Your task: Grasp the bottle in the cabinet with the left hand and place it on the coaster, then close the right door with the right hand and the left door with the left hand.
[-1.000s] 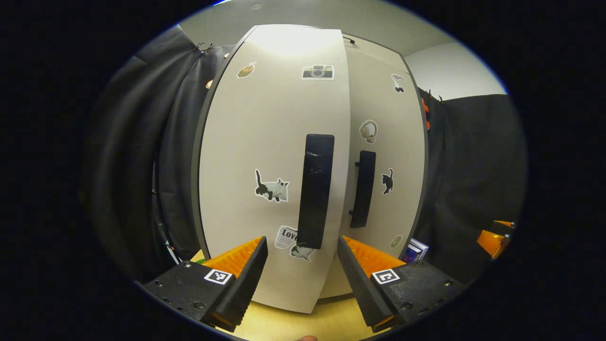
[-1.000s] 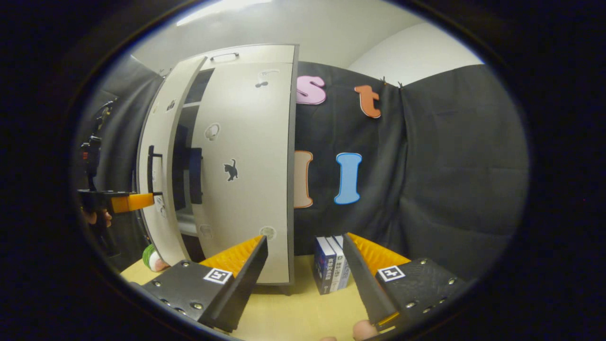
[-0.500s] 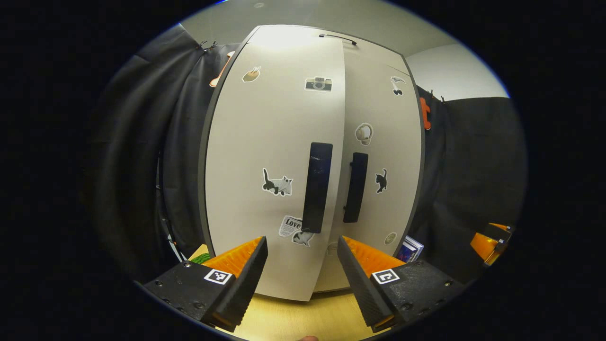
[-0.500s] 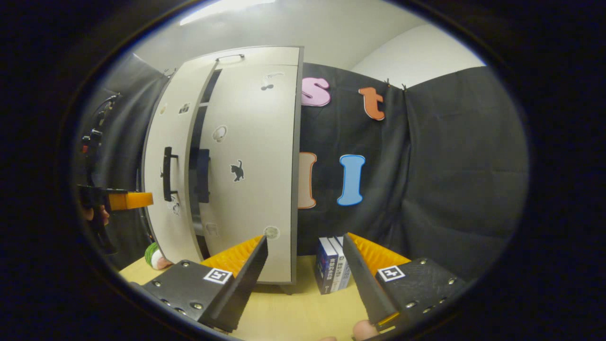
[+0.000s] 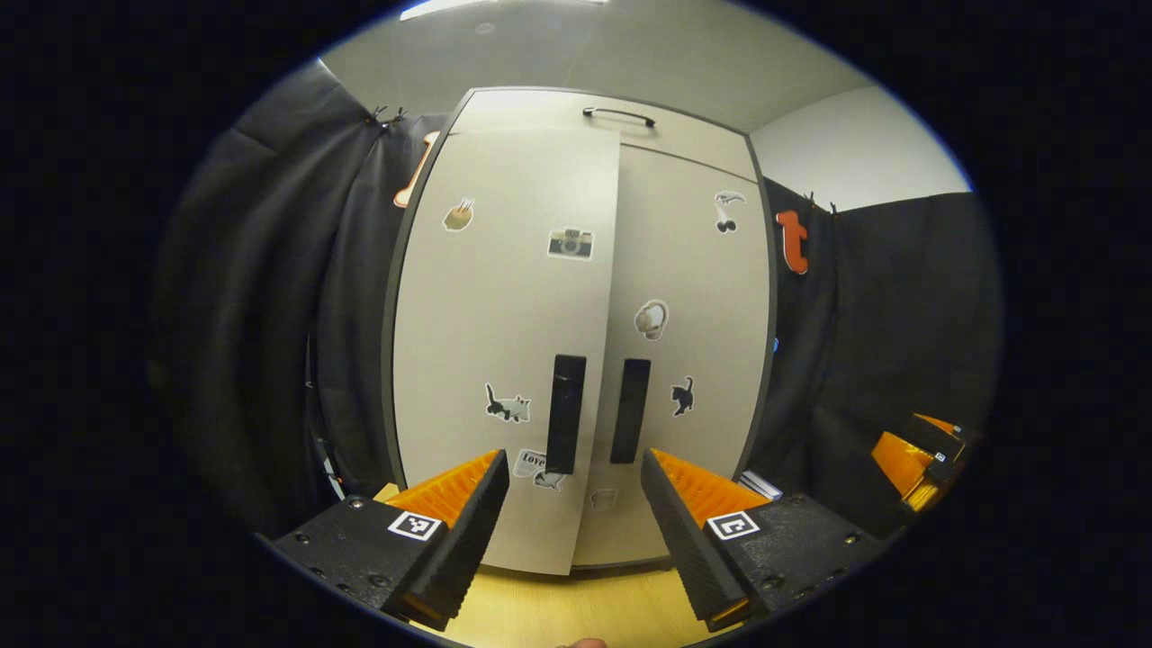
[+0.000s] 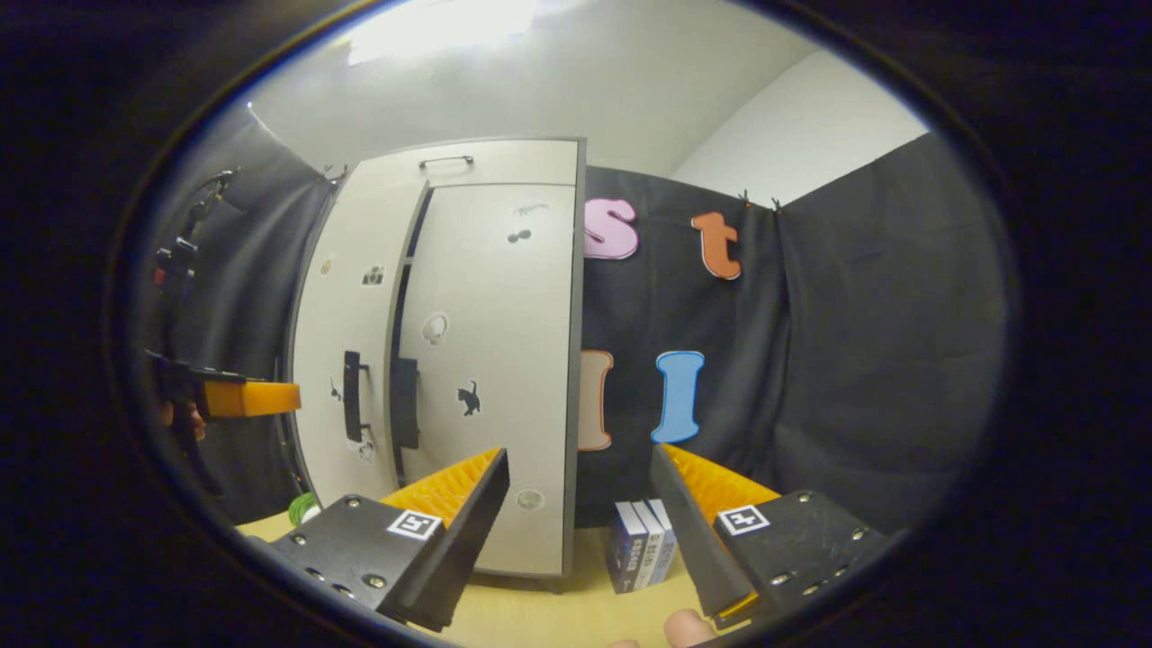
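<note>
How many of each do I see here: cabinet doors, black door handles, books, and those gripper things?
Cabinet doors: 2
Black door handles: 2
Books: 3
Grippers: 2
Total: 9

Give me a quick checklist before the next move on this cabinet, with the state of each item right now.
1. Right door shut against the cabinet: ok, it sits flush.
2. Left door fully shut: not ok; the right gripper view shows a dark slit along its edge.
3. Left claw free: ok, open and holding nothing, in front of the door handles.
4. Right claw clear of the doors: ok, open and off to the side near the books.
5. Bottle on the coaster: cannot tell.
</note>
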